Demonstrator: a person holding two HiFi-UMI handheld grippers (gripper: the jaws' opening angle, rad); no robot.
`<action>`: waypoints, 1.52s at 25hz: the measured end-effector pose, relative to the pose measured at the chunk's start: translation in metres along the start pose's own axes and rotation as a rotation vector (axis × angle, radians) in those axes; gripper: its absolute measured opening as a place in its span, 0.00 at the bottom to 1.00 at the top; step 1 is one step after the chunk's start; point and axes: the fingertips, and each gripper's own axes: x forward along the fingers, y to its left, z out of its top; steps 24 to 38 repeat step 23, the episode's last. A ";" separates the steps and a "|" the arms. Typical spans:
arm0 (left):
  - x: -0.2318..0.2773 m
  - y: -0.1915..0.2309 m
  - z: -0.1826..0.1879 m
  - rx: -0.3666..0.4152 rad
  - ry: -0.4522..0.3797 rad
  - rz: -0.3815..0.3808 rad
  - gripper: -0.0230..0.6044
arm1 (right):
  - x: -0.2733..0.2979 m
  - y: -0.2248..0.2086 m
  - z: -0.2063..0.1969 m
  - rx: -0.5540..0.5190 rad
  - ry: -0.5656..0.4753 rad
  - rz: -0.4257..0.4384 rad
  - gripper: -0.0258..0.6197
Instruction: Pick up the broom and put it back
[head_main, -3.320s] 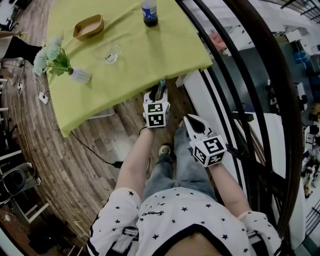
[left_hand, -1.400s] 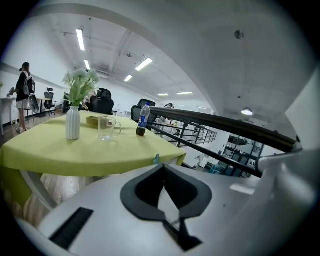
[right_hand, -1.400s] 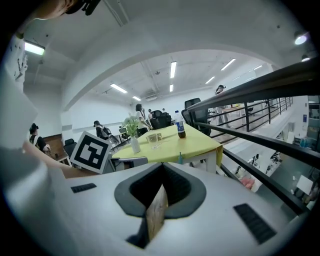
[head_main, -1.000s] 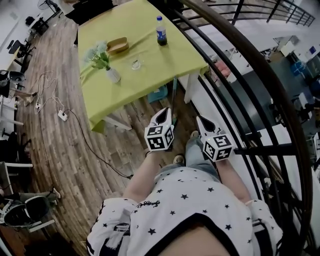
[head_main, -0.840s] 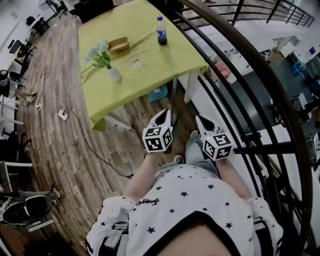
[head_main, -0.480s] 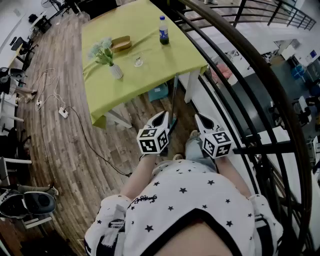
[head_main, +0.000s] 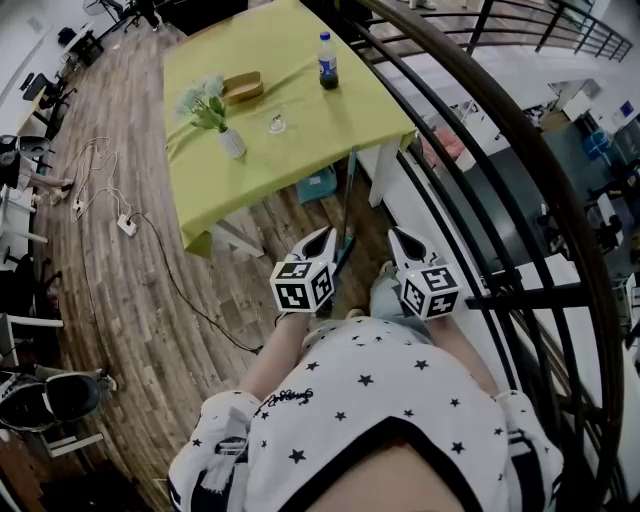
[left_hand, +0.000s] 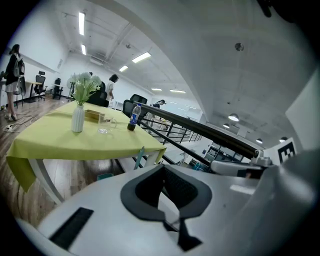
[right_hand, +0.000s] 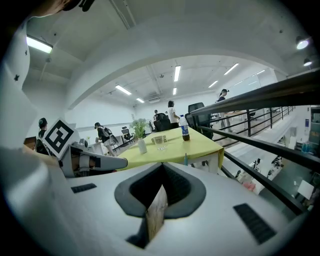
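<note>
The broom (head_main: 348, 200) shows as a thin teal handle leaning against the near edge of the table, beside its white leg; its head is hidden. The same handle appears in the left gripper view (left_hand: 141, 156) and in the right gripper view (right_hand: 185, 159), ahead of both grippers. My left gripper (head_main: 325, 236) is shut with nothing in it, close to the lower part of the handle and apart from it. My right gripper (head_main: 394, 236) hangs beside it over the person's leg, jaws together and empty. In their own views the left gripper (left_hand: 163, 170) and the right gripper (right_hand: 162, 166) both point toward the table.
The table with a yellow-green cloth (head_main: 310, 130) carries a vase of flowers (head_main: 231, 143), a glass (head_main: 276, 124), a wooden bowl (head_main: 243, 87) and a bottle (head_main: 327, 62). A dark railing (head_main: 480, 150) runs along the right. A teal box (head_main: 318, 185) sits under the table; cables (head_main: 127, 226) lie on the floor.
My left gripper has drawn back a little from the table toward the person's body. The right gripper has stayed where it was. Both remain shut and the broom still leans on the table.
</note>
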 end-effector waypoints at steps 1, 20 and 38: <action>0.001 -0.001 0.000 0.002 0.002 -0.002 0.06 | -0.001 0.000 0.001 -0.003 -0.001 -0.002 0.03; 0.005 -0.014 -0.004 -0.002 0.018 -0.023 0.06 | -0.008 -0.007 -0.006 0.001 0.017 -0.011 0.03; 0.005 -0.013 -0.005 -0.008 0.023 -0.022 0.06 | -0.008 -0.006 -0.008 0.000 0.023 -0.008 0.03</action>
